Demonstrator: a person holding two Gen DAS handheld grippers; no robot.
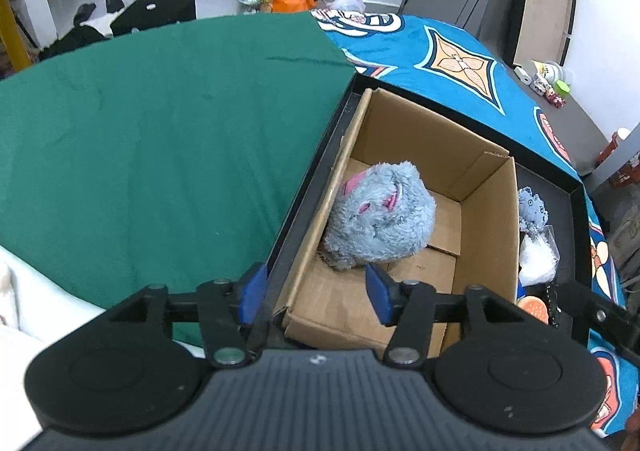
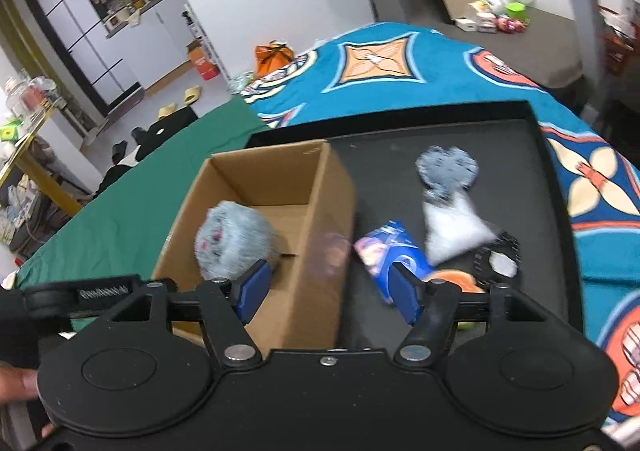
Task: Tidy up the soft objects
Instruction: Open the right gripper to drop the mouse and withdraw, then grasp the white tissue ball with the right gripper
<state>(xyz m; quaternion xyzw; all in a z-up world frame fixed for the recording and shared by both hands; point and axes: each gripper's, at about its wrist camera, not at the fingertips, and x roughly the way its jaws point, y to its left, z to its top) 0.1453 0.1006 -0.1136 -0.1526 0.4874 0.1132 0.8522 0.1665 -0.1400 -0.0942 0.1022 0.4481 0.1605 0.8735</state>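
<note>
My wide black shallow tray [image 2: 532, 171] sits on the patterned blue blanket [image 2: 440, 59] beside a green cloth [image 1: 160, 131]. Inside it stands the open brown corrugated cardboard box [image 2: 320, 219], stiff-walled, holding the round fluffy grey plush toy [image 1: 380, 215] against its left wall. My left gripper [image 1: 316, 291] hangs released above the box's near edge, nothing between its blue pads. My right gripper [image 2: 328, 287] is also spread and empty, straddling the box's right wall. Next I'd judge the glossy blue snack packet [image 2: 384, 251] the nearest pick; I'd pinch it gently mid-body since it looks crinkly. Beyond lie a white crumpled bag [image 2: 452, 227] and a small grey knitted piece [image 2: 446, 169].
</note>
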